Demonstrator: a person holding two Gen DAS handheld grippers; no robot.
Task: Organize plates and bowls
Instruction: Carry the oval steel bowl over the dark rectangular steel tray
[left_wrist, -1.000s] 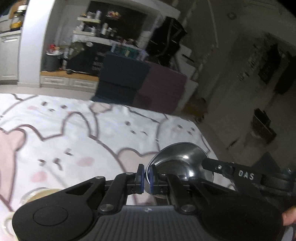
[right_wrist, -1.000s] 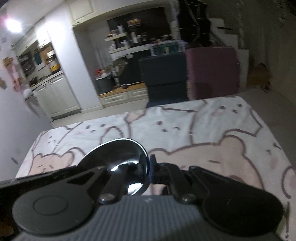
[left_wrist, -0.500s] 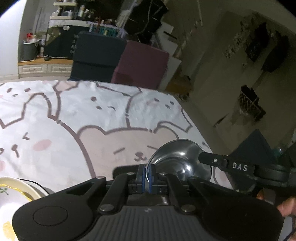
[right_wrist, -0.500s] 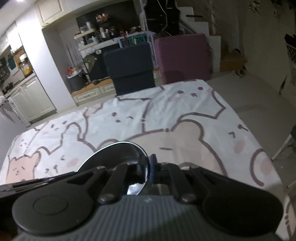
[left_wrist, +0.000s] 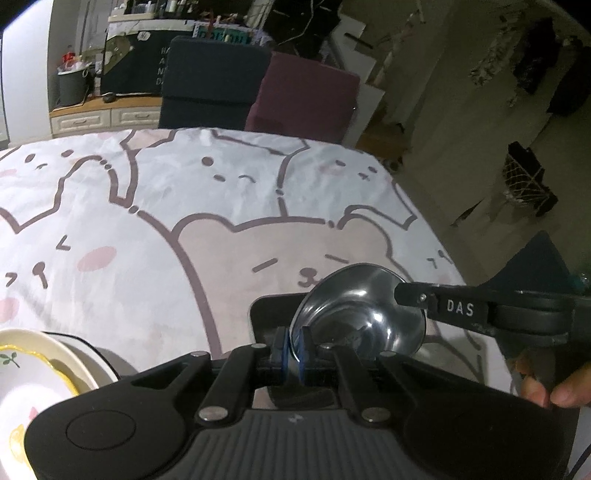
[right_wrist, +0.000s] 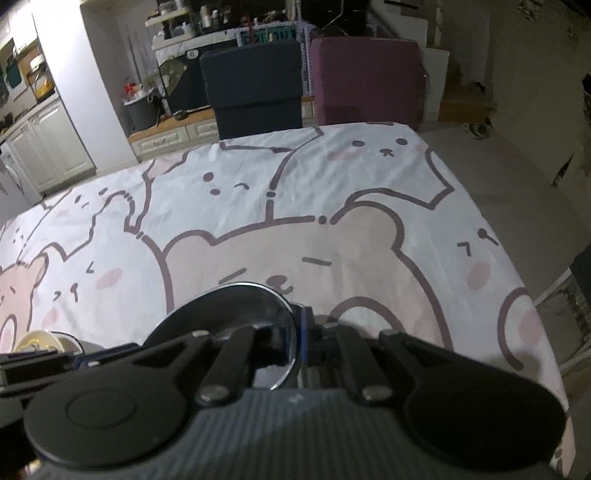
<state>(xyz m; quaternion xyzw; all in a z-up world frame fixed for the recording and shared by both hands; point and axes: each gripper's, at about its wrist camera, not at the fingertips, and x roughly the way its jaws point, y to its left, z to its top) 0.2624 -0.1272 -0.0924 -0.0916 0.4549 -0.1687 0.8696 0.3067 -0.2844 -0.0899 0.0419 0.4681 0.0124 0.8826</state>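
A shiny steel bowl (left_wrist: 364, 314) is held by both grippers over the near right part of the table. My left gripper (left_wrist: 291, 349) is shut on its left rim. My right gripper (right_wrist: 297, 339) is shut on its right rim, and its arm marked DAS (left_wrist: 480, 308) shows in the left wrist view. The bowl also shows in the right wrist view (right_wrist: 229, 306). A dark rectangular tray (left_wrist: 269, 314) lies under the bowl. A white plate with a yellow rim (left_wrist: 33, 373) sits at the near left, on a dark-rimmed dish (left_wrist: 92, 358).
The table wears a white cloth with bear drawings (left_wrist: 166, 229). A dark blue chair (right_wrist: 255, 85) and a maroon chair (right_wrist: 369, 77) stand at the far edge. The table's right edge (right_wrist: 509, 266) drops to the floor. The plate stack shows small in the right wrist view (right_wrist: 44, 341).
Both grippers have carried the steel bowl to the right and lower, over the dark tray. The white plate has come into the left wrist view's corner.
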